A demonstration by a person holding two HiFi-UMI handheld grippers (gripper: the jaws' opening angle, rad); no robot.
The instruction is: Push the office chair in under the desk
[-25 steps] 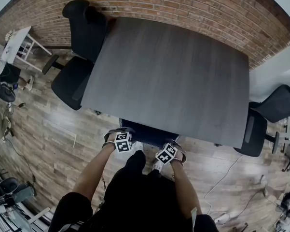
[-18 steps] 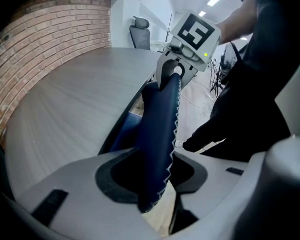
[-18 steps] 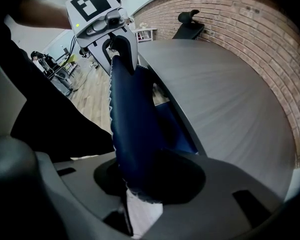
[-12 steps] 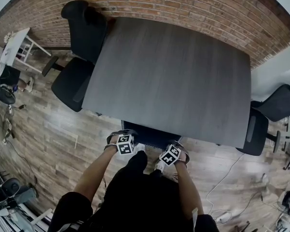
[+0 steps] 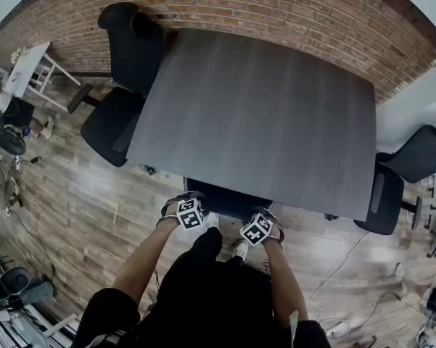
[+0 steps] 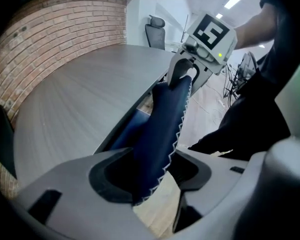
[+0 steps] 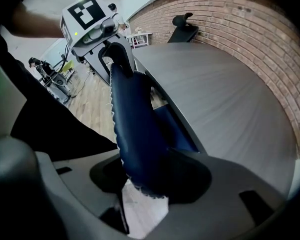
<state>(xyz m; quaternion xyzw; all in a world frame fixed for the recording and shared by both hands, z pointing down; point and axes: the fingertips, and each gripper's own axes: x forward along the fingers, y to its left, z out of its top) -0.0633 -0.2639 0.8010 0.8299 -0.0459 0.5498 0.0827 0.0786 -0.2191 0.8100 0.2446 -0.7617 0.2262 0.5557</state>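
The office chair [image 5: 228,199] sits tucked under the near edge of the grey worktop [image 5: 261,107], with only the top of its dark blue backrest [image 6: 162,129] showing. The left claw [image 5: 180,199] and right claw [image 5: 267,217] each straddle that backrest edge. Both sets of jaws are opening, and floor shows through a gap beside one pad of each.

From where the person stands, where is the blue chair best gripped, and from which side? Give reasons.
Probably the top edge of the chair back, from above on the person's side, one grip near each corner. It is a thin upright panel that jaws can straddle, and the desk covers the rest. The left gripper and right gripper, jaws opening, straddle it there.
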